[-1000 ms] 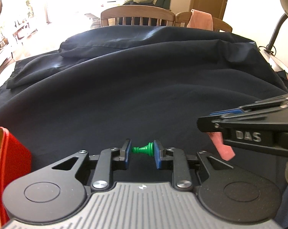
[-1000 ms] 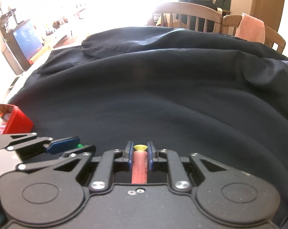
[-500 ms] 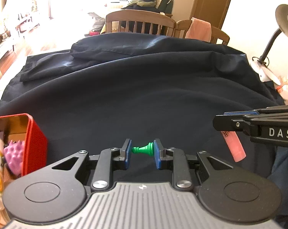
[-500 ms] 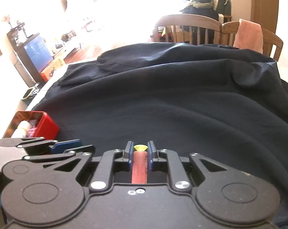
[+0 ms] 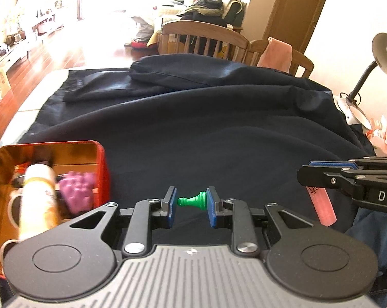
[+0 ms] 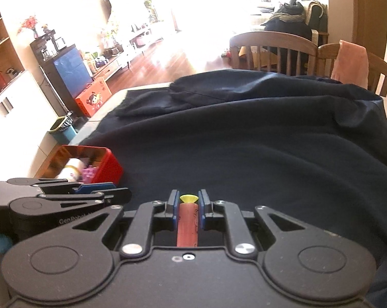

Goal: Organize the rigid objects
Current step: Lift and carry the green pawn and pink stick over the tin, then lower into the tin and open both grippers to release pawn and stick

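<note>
My left gripper (image 5: pixel 192 201) is shut on a small green pawn (image 5: pixel 193 200), held sideways above the dark cloth. My right gripper (image 6: pixel 188 201) is shut on a pink foam dart with a yellow tip (image 6: pixel 187 220); the dart also shows in the left wrist view (image 5: pixel 321 206), hanging down from the right gripper at the right edge. A red tin box (image 5: pixel 101 169) sits on the cloth at the left, just left of my left gripper. It holds a cream bottle (image 5: pixel 38 195) and a purple knobbly toy (image 5: pixel 76 188). The box also shows in the right wrist view (image 6: pixel 108 165).
A dark blue cloth (image 5: pixel 206 133) covers the table, bunched at the far side. Wooden chairs (image 5: pixel 203 38) stand behind the table. A desk lamp (image 5: pixel 383 54) stands at the right. The table's left edge drops to a bin (image 6: pixel 62 128).
Both grippers have risen and tilted, so more of the room and the red box has come into view. The box now sits closer to my left gripper. Both grips are unchanged.
</note>
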The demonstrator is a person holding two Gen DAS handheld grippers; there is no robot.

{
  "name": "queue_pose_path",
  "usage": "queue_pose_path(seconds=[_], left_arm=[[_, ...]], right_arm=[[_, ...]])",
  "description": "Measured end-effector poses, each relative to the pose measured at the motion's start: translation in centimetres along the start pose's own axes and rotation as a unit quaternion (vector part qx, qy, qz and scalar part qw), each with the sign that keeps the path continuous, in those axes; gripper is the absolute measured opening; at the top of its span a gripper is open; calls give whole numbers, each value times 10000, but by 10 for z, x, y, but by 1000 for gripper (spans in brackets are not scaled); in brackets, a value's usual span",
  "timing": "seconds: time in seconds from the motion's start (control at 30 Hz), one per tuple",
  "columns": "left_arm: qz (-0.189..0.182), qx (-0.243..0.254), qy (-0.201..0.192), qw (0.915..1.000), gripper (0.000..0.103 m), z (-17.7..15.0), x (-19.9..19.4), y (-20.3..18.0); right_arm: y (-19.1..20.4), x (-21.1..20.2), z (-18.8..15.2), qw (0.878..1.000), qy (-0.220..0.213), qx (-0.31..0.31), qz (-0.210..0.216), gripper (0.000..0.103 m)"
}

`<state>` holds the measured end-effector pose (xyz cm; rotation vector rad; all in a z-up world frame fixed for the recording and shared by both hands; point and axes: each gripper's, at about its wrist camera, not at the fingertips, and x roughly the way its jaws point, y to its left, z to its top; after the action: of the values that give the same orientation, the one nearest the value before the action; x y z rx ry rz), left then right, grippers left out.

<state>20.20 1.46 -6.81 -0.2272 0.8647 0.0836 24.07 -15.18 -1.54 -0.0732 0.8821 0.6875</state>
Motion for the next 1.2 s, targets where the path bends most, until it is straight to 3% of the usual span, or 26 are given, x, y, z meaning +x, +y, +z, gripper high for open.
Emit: queue_pose_path(seconds=[0.37,0.63,1.2], left_arm=[[-46,-294,-80,9995,24,2,-35,62],[122,-324,-198,9992,24,6,-54,115],[437,-254,-37,9987,24,4,-32,198]], right_arm=[[66,12,6,9998,-56,-173,127,14],[109,32,13,9995,-63,-218,201,14],[170,93,17,9990,174,-208,355,14]])
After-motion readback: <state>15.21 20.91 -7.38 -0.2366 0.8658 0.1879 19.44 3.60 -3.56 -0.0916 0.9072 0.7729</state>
